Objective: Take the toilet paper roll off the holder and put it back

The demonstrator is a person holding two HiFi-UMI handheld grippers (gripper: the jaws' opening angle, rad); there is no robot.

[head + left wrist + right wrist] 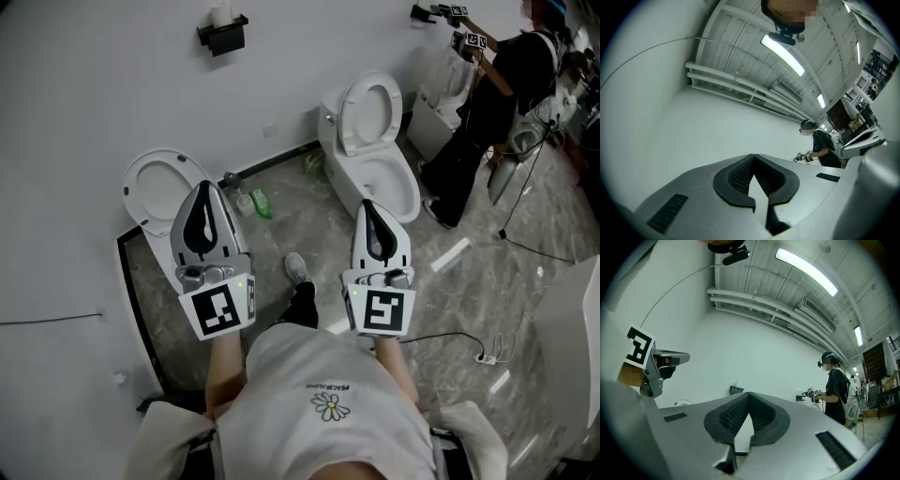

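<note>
The black toilet paper holder hangs on the white wall at the top of the head view, with a white roll standing in it. It shows small and far off as the holder in the right gripper view. My left gripper and right gripper are held side by side in front of my chest, well short of the wall. Both are shut with nothing between the pads; the left gripper and right gripper each show their tips meeting. Both point slightly upward at the wall.
A toilet with its lid up stands under the left gripper, and a second toilet beyond the right one. Green bottles lie on the marble floor between them. Another person with grippers stands at the far right. Cables trail across the floor.
</note>
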